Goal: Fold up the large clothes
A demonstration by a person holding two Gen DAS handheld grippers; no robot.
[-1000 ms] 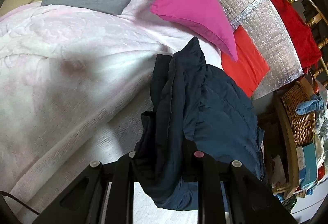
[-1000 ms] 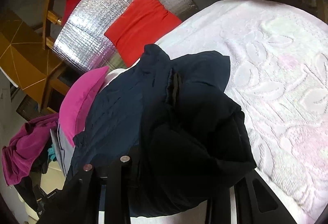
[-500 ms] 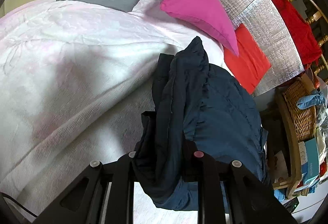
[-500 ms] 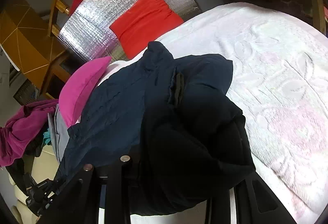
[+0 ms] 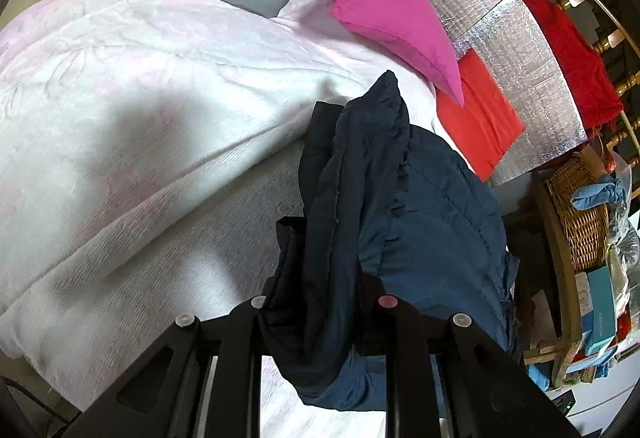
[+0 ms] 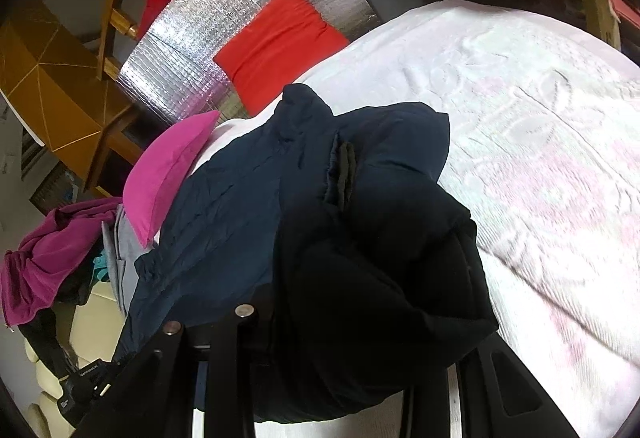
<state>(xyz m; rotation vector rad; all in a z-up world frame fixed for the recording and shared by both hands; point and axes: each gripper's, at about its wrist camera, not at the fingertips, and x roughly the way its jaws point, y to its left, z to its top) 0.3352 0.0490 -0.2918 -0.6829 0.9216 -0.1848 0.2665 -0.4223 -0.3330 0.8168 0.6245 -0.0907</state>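
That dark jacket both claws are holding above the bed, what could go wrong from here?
The jacket is bunched into thick wads in the left gripper and right gripper, so a layer could slip out and spoil the fold. Its loose end hangs close to the pink pillow and could drag it along. Set down bunched like this on the blanket, it may land creased.

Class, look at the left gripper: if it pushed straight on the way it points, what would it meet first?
The dark blue jacket bunched in the left gripper comes first; beyond it, probably the pale pink blanket, though depth is unclear.
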